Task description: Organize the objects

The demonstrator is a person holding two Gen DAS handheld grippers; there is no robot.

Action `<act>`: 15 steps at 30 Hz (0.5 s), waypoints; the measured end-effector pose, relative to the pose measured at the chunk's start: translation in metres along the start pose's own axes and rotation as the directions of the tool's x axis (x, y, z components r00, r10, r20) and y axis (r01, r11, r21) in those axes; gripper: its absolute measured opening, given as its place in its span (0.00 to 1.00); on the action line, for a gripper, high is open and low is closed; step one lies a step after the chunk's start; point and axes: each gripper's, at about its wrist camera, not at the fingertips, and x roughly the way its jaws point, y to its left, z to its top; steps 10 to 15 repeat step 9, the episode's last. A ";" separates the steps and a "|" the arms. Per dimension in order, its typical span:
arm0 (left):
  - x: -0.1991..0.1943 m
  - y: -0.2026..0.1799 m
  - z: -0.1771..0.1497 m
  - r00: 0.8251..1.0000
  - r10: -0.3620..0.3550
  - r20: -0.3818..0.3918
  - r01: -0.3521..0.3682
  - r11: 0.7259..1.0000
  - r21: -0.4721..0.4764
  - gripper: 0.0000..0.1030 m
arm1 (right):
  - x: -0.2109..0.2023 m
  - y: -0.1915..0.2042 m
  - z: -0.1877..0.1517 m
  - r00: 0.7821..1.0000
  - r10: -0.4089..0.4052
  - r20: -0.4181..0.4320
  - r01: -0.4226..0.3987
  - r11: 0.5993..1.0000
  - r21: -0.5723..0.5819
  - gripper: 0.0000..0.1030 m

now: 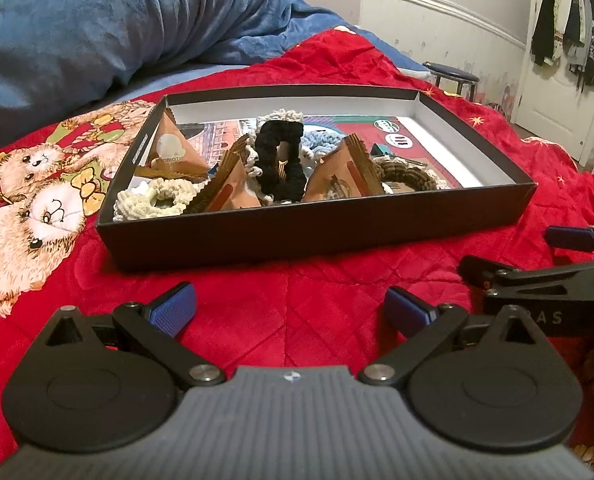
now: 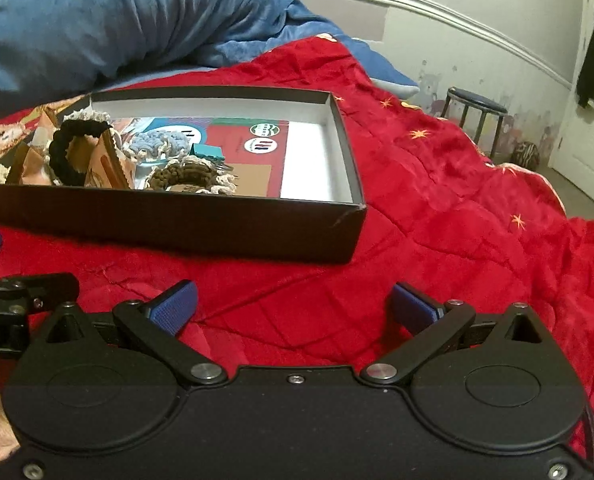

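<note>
Box (image 1: 317, 236) ahead of both claws | left claw (image 1: 291, 312) wide, empty | right claw (image 2: 295, 308) wide, empty

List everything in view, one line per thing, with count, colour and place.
box: 1, black outside, white inside, open, on the red blanket
triangular packets: 3, tan-brown, left and middle of the box
black scrunchie: 1, upright, middle of the box
cream scrunchie: 1, front left corner of the box
brown scrunchie: 1, right of the packets
light blue scrunchie: 1, behind the brown one
printed card: 1, red and multicoloured, flat on the box floor
red blanket: 1, bear print at left, covers the bed
blue blanket: 1, heaped behind the box
stool: 1, dark, by the wall
left gripper: 1, black with blue pads, open, empty
right gripper: 1, same, open, empty
</note>
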 end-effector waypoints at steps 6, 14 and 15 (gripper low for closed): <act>0.001 0.000 0.000 1.000 0.008 -0.005 -0.008 1.000 -0.003 1.00 | 0.000 -0.004 -0.002 1.000 0.012 -0.003 -0.012 1.000 0.016 1.00; 0.001 0.000 0.000 1.000 0.008 -0.006 -0.008 1.000 -0.002 1.00 | 0.001 -0.007 -0.001 1.000 0.024 -0.006 -0.023 0.999 0.029 1.00; 0.001 0.000 0.000 1.000 0.008 -0.006 -0.008 1.000 -0.002 1.00 | 0.001 -0.007 -0.001 1.000 0.024 -0.006 -0.023 0.999 0.029 1.00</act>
